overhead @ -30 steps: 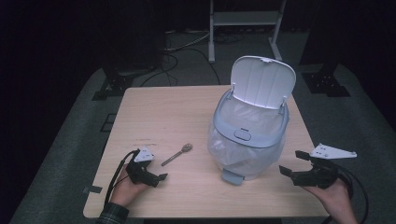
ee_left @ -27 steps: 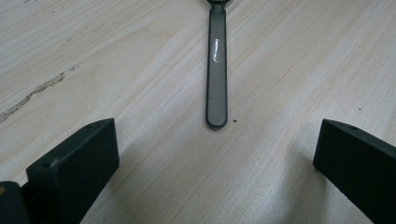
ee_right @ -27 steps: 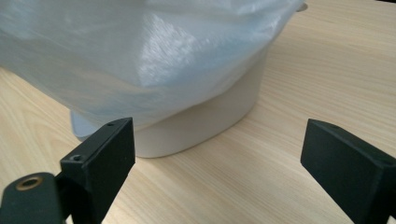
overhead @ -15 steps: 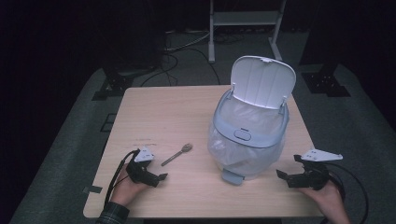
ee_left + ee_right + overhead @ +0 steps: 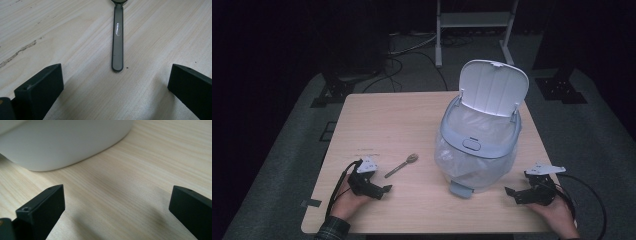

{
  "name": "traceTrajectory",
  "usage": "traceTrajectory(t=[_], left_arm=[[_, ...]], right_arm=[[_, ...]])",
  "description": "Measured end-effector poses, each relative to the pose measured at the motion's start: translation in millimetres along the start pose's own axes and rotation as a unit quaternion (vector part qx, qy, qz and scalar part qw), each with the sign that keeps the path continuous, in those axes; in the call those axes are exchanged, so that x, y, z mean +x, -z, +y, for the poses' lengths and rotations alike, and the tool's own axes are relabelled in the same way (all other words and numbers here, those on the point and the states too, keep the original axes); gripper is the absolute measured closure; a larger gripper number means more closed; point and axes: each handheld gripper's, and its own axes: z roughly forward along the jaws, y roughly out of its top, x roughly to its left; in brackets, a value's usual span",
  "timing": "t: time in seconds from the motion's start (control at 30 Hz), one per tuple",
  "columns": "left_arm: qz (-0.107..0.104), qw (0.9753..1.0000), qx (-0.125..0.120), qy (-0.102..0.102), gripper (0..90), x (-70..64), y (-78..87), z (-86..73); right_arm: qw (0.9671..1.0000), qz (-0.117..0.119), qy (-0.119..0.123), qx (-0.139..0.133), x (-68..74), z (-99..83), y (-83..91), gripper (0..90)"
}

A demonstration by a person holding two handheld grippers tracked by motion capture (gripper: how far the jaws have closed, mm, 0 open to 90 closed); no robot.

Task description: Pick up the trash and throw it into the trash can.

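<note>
— Since a second ago the right gripper (image 5: 518,194) has been drawn inward along the table (image 5: 377,120), toward the bin (image 5: 479,150); the left gripper (image 5: 381,189) has been kept where it was.

— How are the claws seen?

— Both are spread wide, with nothing pinched. The left one is rested low near the front edge, at about 7 o'clock from the bin.

— And the spoon (image 5: 402,165)?

— It is laid flat on the wood at 1 o'clock from the left gripper, its handle end (image 5: 117,67) centred just ahead of the jaws, untouched. The bin's lid (image 5: 494,87) is stood open.
</note>
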Motion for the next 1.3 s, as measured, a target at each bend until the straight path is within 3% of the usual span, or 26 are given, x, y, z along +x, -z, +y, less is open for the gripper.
traceTrajectory(t=[0.1,0.23,0.53,0.63,0.8,1.03,1.3], left_arm=[[0.004,1.0,0.002,-0.002,0.0,-0.6,0.1,1.2],[0.002,1.0,0.002,-0.002,0.0,-1.0,0.4,3.7],[-0.003,0.9999,-0.005,-0.01,0.0,-2.4,-0.7,15.8],[-0.01,0.9998,-0.017,-0.002,0.0,-1.7,-1.0,20.1],[-0.009,0.9998,-0.016,-0.012,0.0,-3.1,-1.6,27.5],[-0.014,0.9995,-0.029,-0.006,0.0,-2.2,-5.2,34.5],[-0.013,0.9995,-0.028,-0.012,0.0,-2.1,-9.2,44.0]], right_arm=[[0.9998,-0.007,0.01,0.014,0.7,-3.5,-6.8,0.0],[0.9997,-0.013,0.017,0.01,1.5,-4.2,-7.9,0.0],[0.9997,-0.014,0.015,0.011,1.7,-4.1,-8.0,0.0],[0.9997,-0.014,0.016,0.011,1.6,-4.1,-8.1,0.0],[0.9997,-0.014,0.016,0.011,1.6,-4.1,-8.1,0.0],[0.9997,-0.014,0.016,0.011,1.6,-4.1,-8.1,0.0],[0.9997,-0.014,0.016,0.011,1.6,-4.1,-8.1,0.0]])
